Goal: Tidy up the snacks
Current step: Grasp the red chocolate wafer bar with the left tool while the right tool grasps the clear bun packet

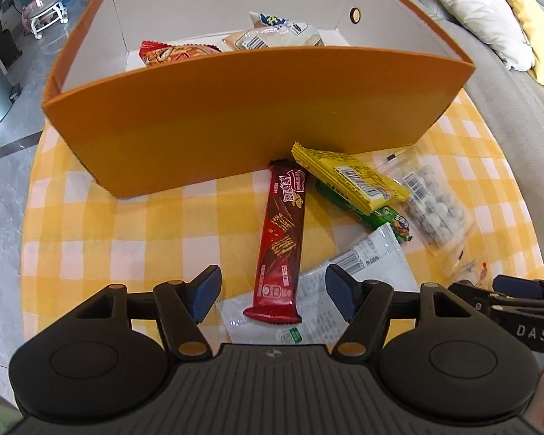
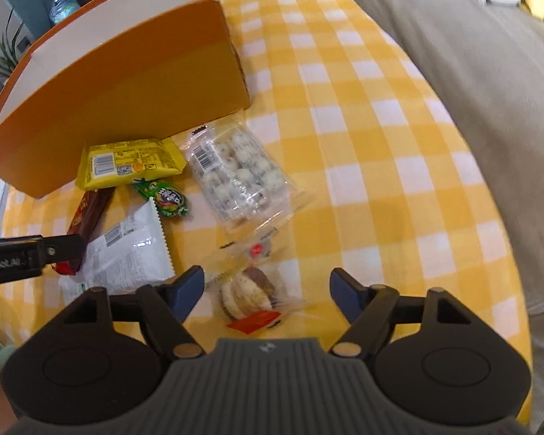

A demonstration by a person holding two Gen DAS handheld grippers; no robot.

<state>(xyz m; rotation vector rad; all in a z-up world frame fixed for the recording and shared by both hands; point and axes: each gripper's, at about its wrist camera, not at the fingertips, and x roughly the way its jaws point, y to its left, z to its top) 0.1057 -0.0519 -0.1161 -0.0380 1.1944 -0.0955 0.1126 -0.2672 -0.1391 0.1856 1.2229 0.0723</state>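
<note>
A dark red wafer bar lies on the yellow checked cloth, its near end between the open fingers of my left gripper, untouched by the pads. Under it lies a white packet. Beside them are a yellow packet, a green packet and a clear bag of white balls. My right gripper stands open over a clear-wrapped cookie pack; the pads do not touch it. The orange box behind holds a red packet and pale packets.
The round table's checked cloth stretches to the right. A grey sofa with cushions borders the table on the right. Floor, a plant and a water bottle lie to the left beyond the box. The right gripper's finger shows at the left view's edge.
</note>
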